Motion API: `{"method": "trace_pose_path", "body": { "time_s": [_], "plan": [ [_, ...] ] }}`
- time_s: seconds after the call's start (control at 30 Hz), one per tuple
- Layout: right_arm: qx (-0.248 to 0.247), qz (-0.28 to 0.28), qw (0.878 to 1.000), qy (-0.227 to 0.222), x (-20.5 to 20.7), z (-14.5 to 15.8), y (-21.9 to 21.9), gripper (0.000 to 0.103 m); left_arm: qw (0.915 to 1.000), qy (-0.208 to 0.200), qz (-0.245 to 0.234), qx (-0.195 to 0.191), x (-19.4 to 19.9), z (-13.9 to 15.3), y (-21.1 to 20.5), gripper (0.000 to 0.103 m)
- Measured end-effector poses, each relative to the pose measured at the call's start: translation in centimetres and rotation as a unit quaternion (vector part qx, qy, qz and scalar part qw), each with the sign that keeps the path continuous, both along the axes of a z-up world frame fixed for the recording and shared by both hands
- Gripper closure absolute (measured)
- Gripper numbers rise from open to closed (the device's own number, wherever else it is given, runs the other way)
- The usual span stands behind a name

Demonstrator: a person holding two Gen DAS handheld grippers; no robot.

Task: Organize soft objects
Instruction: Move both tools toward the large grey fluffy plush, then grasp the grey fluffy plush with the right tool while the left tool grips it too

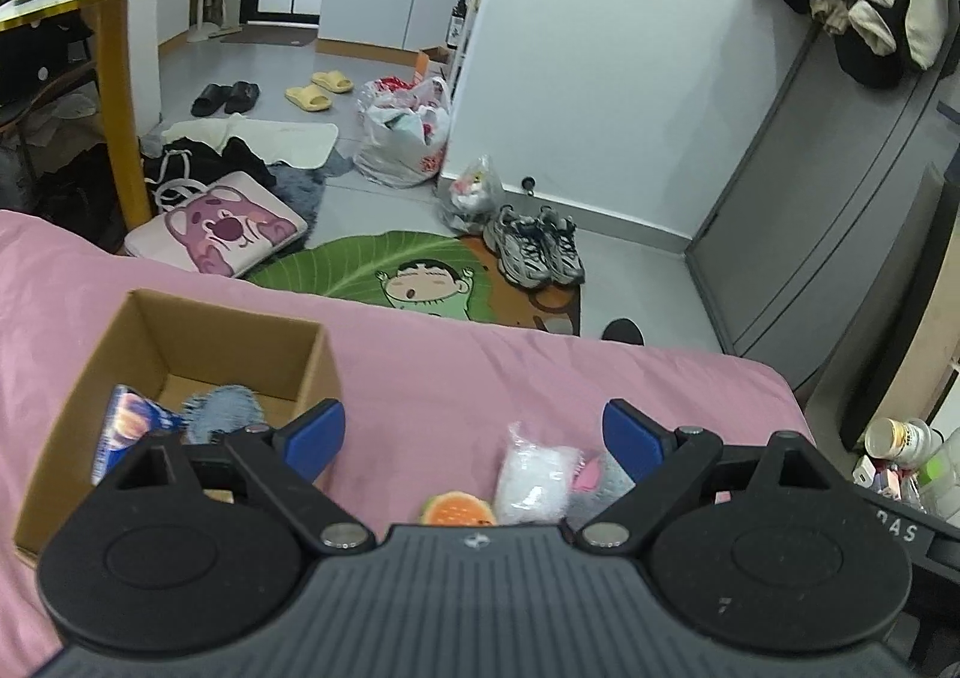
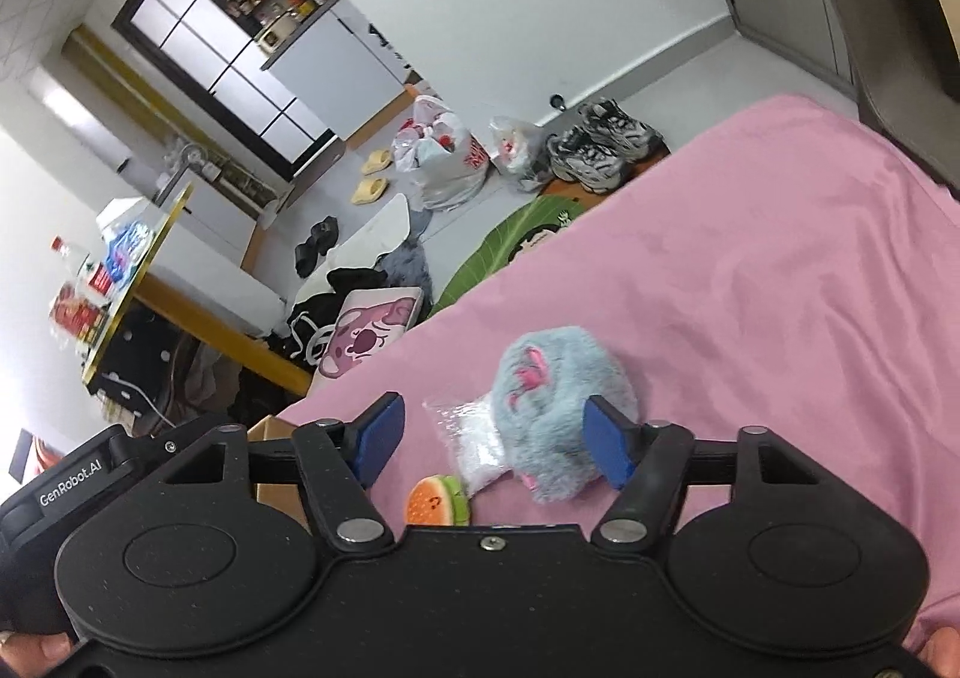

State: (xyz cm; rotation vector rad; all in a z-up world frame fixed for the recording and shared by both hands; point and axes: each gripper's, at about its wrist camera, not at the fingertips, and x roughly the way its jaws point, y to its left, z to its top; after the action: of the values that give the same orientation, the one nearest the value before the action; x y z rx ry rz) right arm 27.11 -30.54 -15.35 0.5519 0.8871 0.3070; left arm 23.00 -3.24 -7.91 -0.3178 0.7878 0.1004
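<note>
- Bed [image 2: 750, 270], pink sheet: carries all task items.
- Cardboard box [image 1: 150, 342], on the bed at left: already holds a blue furry piece [image 1: 225, 408] and a printed packet [image 1: 129, 429].
- Blue plush toy [image 2: 552, 396], clear filling bag [image 2: 474, 444] touching it, burger-shaped toy [image 2: 435, 501] just beside: all unboxed.
- Left hand-held gripper [image 1: 474, 432]: jaws wide, empty.
- Right hand-held gripper [image 2: 492, 438]: jaws wide, straddling bag and plush. Step, by judgement: approach; next, lower and close.

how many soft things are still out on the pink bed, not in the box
3: a furry blue plush, a clear bag of white filling touching it, and a small burger toy nearest the camera.
</note>
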Motion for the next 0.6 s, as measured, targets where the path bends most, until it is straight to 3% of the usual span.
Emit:
{"method": "trace_pose_path", "body": {
  "time_s": [0.47, 0.6],
  "plan": [
    [0.051, -0.034, 0.997, 0.051, 2.4, -3.7, -3.0, 0.057, 0.9996, 0.018, -0.016, -0.012, 3.4, -2.7, -4.5, 0.015],
    [0.057, -0.026, 0.996, 0.057, 2.9, -4.2, -2.7, 0.058, 0.9989, 0.030, -0.026, -0.026, 4.5, -3.9, -5.5, 0.023]
  ]
}}
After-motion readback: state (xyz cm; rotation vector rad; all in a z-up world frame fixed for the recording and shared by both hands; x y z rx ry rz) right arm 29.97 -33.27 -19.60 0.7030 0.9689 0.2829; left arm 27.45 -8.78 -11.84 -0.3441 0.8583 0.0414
